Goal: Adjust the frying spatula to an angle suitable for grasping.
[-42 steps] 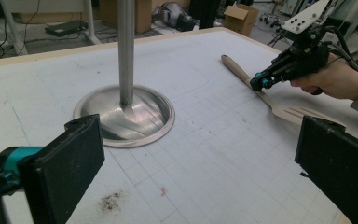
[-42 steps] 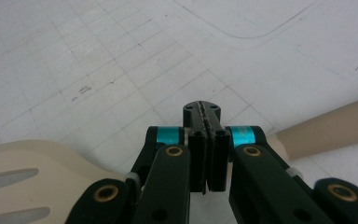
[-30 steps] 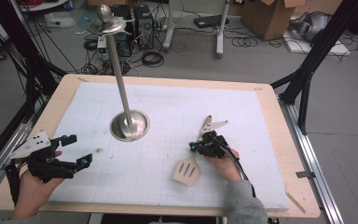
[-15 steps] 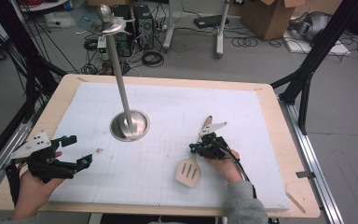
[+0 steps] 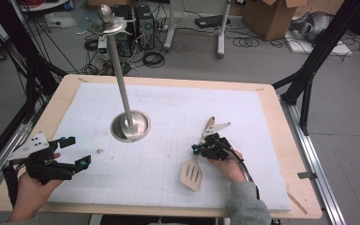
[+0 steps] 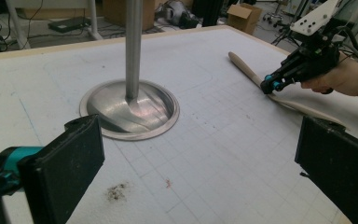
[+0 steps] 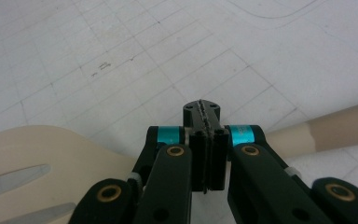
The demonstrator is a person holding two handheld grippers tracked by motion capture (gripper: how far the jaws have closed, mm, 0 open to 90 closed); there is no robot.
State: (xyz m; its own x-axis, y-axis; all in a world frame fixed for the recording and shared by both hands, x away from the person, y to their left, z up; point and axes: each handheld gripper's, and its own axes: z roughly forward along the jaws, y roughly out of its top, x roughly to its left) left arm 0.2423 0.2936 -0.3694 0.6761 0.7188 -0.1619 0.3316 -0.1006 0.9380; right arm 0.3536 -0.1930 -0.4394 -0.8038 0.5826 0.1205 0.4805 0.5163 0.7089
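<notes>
A pale wooden slotted spatula (image 5: 192, 174) lies flat on the white mat, blade toward the person and handle pointing away. My right gripper (image 5: 196, 149) sits over the spatula's neck, jaws pressed together. In the right gripper view its tips (image 7: 202, 109) meet with nothing between them, and the spatula (image 7: 51, 149) passes underneath. My left gripper (image 5: 77, 151) hovers at the mat's near left, jaws wide apart and empty. In the left gripper view its jaws (image 6: 200, 158) frame bare mat, with the right gripper (image 6: 268, 86) and spatula handle (image 6: 247, 67) farther off.
A metal stand with a round dished base (image 5: 130, 125) and a tall thin pole (image 5: 119, 75) rises from the middle of the mat (image 5: 168, 103). A small dark smudge (image 6: 116, 190) marks the mat near the left gripper. The wooden table edge (image 5: 304, 197) borders the mat.
The spatula's blade has turned slightly under the right gripper. Both hands have stayed in place.
</notes>
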